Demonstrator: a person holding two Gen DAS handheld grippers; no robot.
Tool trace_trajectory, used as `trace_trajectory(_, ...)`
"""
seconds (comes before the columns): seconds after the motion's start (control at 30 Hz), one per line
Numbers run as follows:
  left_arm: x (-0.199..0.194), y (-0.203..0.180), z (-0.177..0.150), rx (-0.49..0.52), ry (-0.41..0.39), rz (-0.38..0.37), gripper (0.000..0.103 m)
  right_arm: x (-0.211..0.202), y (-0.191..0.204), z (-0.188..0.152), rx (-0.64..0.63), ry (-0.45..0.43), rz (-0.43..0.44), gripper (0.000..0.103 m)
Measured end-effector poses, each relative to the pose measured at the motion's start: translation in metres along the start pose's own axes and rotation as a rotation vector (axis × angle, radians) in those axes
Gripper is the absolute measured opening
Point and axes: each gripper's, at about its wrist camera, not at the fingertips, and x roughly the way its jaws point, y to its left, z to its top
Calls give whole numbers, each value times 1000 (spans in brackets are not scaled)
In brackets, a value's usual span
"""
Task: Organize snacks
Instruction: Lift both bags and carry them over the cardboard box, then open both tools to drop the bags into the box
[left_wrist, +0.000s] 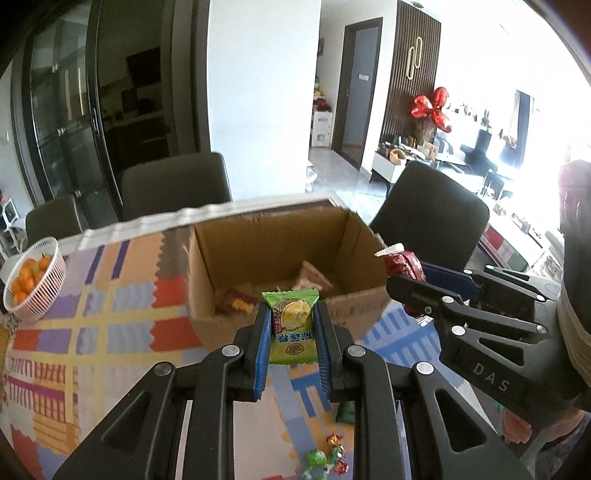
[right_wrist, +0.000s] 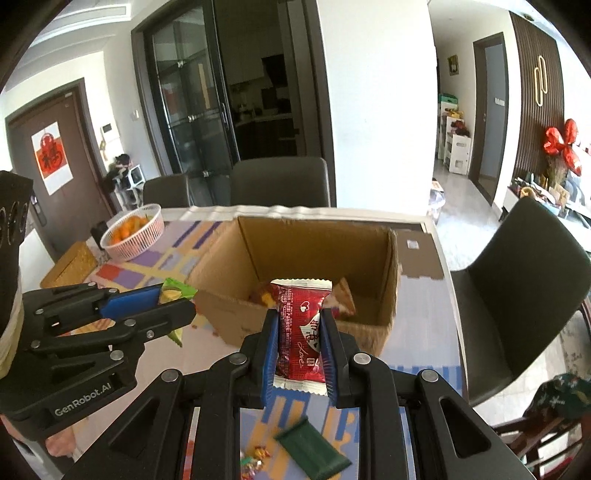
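An open cardboard box (left_wrist: 207, 280) (right_wrist: 384, 266) stands on the table with a few snack packets inside. My left gripper (left_wrist: 291, 314) is shut on a green durian candy packet (left_wrist: 291, 325), held above the table just in front of the box's near wall; it also shows in the right wrist view (right_wrist: 173, 291). My right gripper (right_wrist: 300, 314) is shut on a red snack packet (right_wrist: 301, 332), held near the box's front right corner; it also shows in the left wrist view (left_wrist: 404, 264).
A patterned tablecloth (left_wrist: 92, 332) covers the table. A pink basket of oranges (left_wrist: 33, 284) (right_wrist: 133, 232) sits at the left. Loose candies (left_wrist: 325, 458) and a dark green packet (right_wrist: 314, 450) lie on the table below the grippers. Dark chairs (left_wrist: 428, 214) surround the table.
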Motion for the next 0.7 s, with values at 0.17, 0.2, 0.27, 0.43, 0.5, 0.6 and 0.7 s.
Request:
trace_trajectory(0.17, 5, 6, 18, 3, -17, 11, 23, 7, 3, 18, -4, -9, -6, 23)
trace_trajectory(0.2, 7, 8, 21, 4, -21, 12, 23, 9, 3, 21, -2, -7, -4, 23)
trace_trajectory(0.27, 13, 12, 29, 1, -22, 4, 23, 16, 0, 26, 9, 3, 4, 23)
trace_trajectory(0.43, 31, 19, 42, -15, -5, -9, 23, 34, -8, 38, 47, 35, 18, 23)
trace_trajectory(0.5, 38, 21, 44, -18, 3, 0, 23, 42, -10, 41, 59, 48, 23, 23)
trace_trajectory(0.6, 49, 22, 50, -13, 19, 5, 23, 53, -15, 44, 61, 68, 11, 23)
trace_trajectory(0.7, 57, 22, 51, 0, 27, 8, 30, 61, -16, 46, 55, 78, -10, 24)
